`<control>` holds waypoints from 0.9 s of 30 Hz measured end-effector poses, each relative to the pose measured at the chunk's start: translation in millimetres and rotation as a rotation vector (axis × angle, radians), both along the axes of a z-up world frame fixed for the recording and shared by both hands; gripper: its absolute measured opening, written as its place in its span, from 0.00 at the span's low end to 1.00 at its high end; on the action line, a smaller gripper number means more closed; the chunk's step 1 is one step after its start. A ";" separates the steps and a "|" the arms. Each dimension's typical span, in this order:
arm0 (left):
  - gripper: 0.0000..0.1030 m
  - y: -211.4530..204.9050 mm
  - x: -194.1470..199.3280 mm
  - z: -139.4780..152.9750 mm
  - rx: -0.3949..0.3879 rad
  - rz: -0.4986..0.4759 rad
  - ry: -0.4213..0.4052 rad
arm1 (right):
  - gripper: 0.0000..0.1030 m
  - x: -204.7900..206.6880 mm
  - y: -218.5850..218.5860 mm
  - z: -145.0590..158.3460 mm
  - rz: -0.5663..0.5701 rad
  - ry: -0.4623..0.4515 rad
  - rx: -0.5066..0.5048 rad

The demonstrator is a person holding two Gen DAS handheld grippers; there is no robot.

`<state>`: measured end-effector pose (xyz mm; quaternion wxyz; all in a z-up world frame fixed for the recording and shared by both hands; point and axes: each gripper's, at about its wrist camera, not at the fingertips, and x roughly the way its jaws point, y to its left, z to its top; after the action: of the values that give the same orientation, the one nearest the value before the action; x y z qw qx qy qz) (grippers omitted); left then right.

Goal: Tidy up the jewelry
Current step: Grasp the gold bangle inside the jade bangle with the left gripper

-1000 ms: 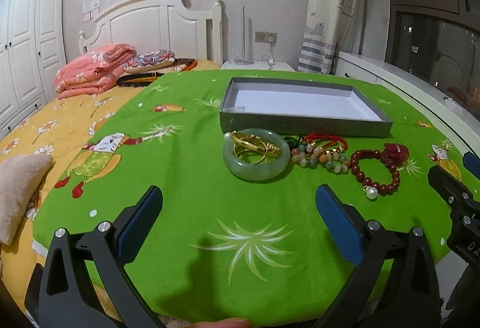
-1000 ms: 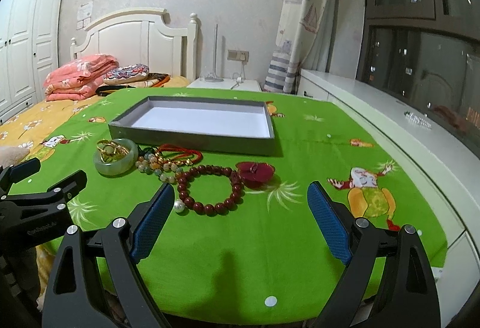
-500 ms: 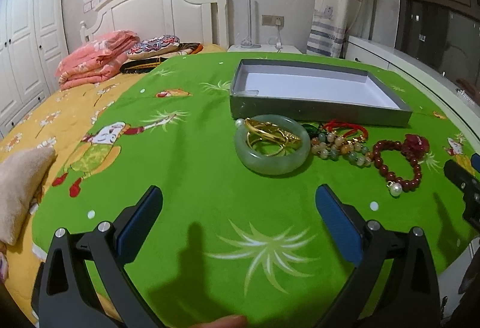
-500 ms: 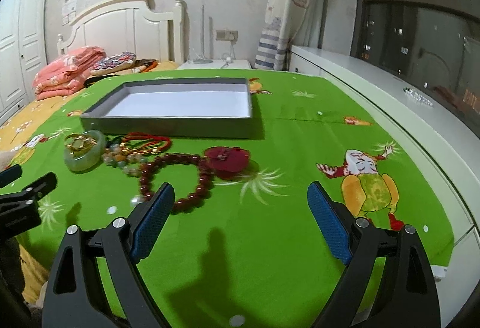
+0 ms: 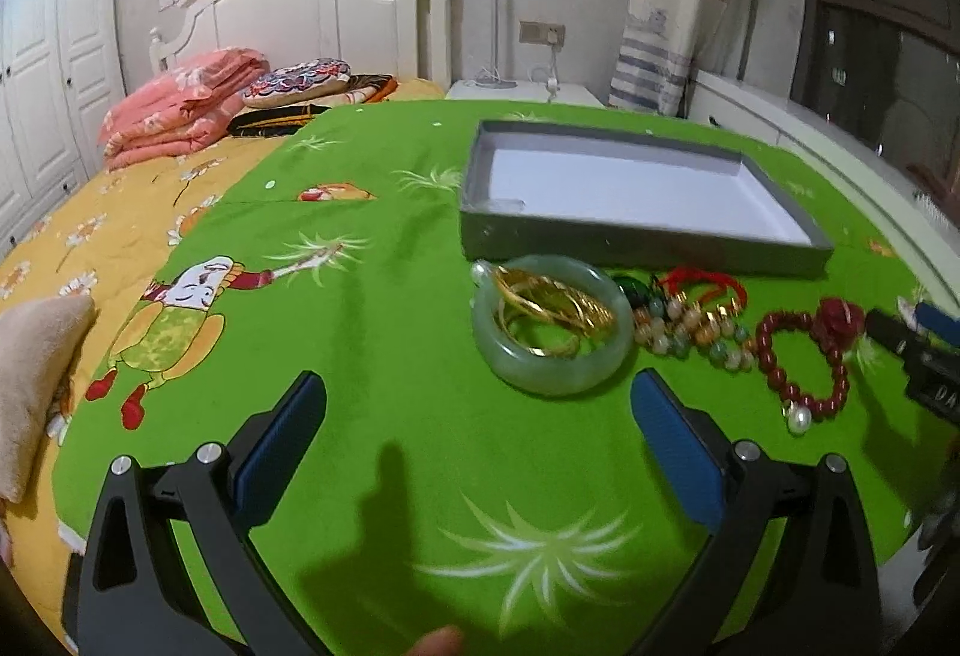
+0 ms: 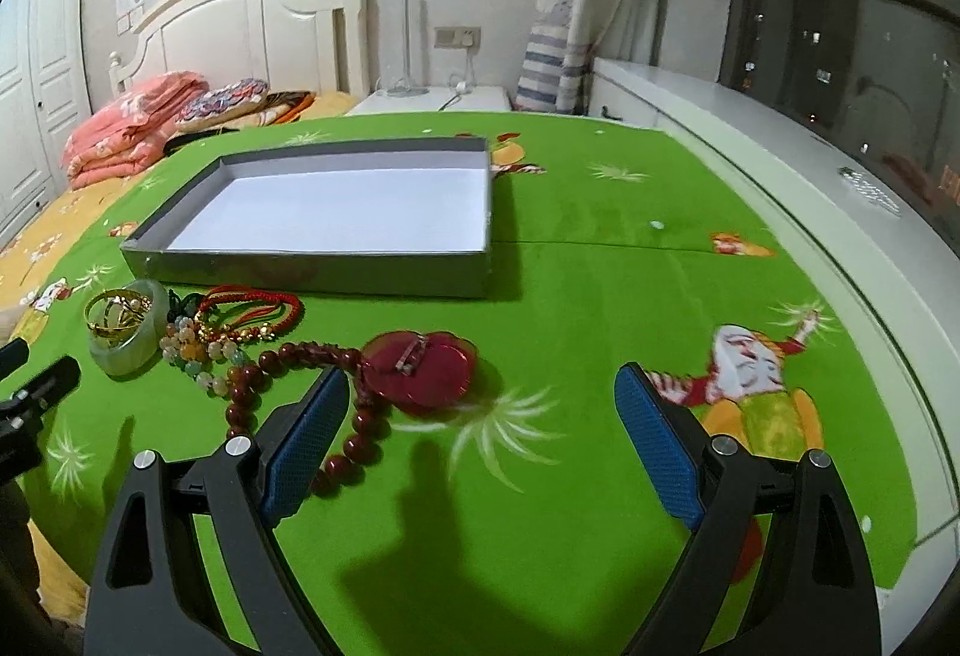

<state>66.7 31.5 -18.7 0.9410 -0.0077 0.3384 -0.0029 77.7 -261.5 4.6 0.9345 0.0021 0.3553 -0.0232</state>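
Both claws gape wide and hold nothing: the left claw (image 5: 477, 434) hovers just short of the jade bangle (image 5: 549, 335), the right claw (image 6: 480, 422) just short of the red brooch (image 6: 420, 368). Gold rings (image 5: 555, 305) lie inside the bangle. Right of it lie mixed beads (image 5: 690, 323), then the red bead bracelet (image 5: 801, 356). Behind the bangle sits the grey tray (image 5: 636, 239), on the green cloth (image 5: 384, 308).

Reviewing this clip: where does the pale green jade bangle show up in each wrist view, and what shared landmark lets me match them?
Left wrist: the jade bangle lies right of centre on the green cloth, gold bangles resting inside it.
Right wrist: the jade bangle sits at the far left, leftmost of the jewelry row.
Shared landmark: the grey tray, whose front wall stands just behind the bangle in both views.
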 end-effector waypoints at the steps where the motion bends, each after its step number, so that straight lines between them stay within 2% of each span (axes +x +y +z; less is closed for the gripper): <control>1: 0.95 3.5 1.8 0.2 -0.023 -0.005 -0.002 | 0.82 4.1 1.2 -0.1 0.006 0.005 -0.003; 4: 0.95 10.5 12.8 -0.1 -0.065 -0.013 0.020 | 0.81 14.5 8.0 -3.9 0.020 0.020 -0.010; 8: 0.95 5.0 32.4 -3.2 -0.037 -0.032 0.062 | 0.74 28.7 13.3 -11.8 0.022 0.073 -0.019; 11: 0.95 -2.6 47.7 -6.0 -0.035 -0.046 0.092 | 0.73 36.5 11.3 -13.4 0.023 0.091 0.000; 14: 0.92 -12.5 60.0 -8.7 0.003 -0.052 0.108 | 0.68 41.5 12.6 -16.3 0.033 0.110 0.006; 19: 0.86 -5.0 57.3 -7.7 -0.052 -0.044 0.089 | 0.67 39.7 12.6 -17.7 0.042 0.106 0.015; 20: 0.79 -3.6 55.6 -5.9 -0.054 -0.045 0.076 | 0.67 39.4 12.5 -17.7 0.043 0.104 0.017; 21: 0.67 -2.6 52.8 -3.0 -0.056 -0.054 0.060 | 0.66 39.0 12.3 -17.7 0.045 0.102 0.017; 25: 0.37 -2.3 46.7 -1.1 -0.061 -0.090 0.029 | 0.65 37.9 11.4 -17.5 0.046 0.091 0.020; 26: 0.25 -2.5 47.0 -2.3 -0.068 -0.099 0.032 | 0.65 37.7 11.0 -17.5 0.047 0.090 0.022; 27: 0.22 -1.7 47.8 -3.4 -0.071 -0.096 0.032 | 0.65 37.0 10.5 -17.6 0.047 0.090 0.023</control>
<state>114.4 29.8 -22.1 0.9333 -0.0248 0.3532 -0.0601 114.8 -250.9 -13.0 0.9177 0.0035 0.3972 0.0028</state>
